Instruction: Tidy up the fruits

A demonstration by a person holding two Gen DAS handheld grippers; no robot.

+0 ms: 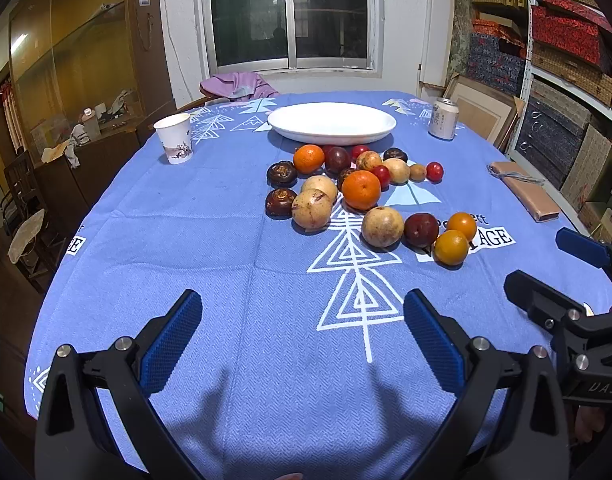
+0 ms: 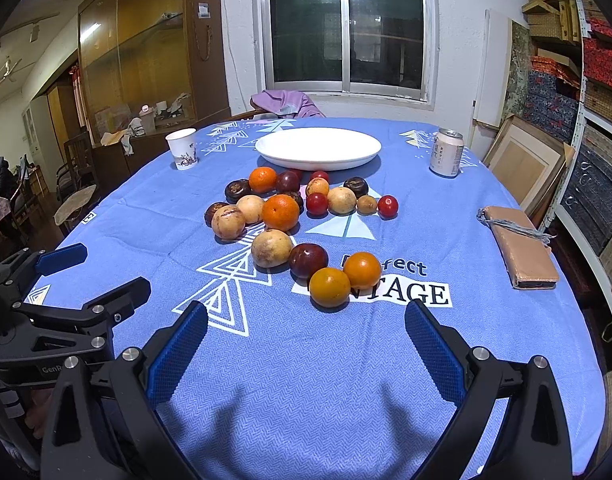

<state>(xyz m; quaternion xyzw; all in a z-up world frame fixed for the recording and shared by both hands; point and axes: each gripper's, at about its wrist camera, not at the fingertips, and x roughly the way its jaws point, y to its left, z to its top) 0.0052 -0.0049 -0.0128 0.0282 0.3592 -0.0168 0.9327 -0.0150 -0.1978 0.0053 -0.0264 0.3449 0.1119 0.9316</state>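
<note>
You're holding both tools low over the woven blue tablecloth (image 1: pixel 226 240): left gripper (image 1: pixel 302 332) and right gripper (image 2: pixel 306 340) are sitting spread wide, gripping nothing. Round glossy fruits (image 2: pixel 282 212) are lying ahead of your ribbed pads, before the smooth oval white plate (image 2: pixel 317 148); "AGE" is showing nearby.

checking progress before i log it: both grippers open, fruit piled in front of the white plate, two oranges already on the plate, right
Not quite. The white plate holds nothing; the right wrist view shows its bare inside. All the fruit, including the two nearest oranges, lies on the blue tablecloth in front of it. Both the left gripper and right gripper are open.
</note>
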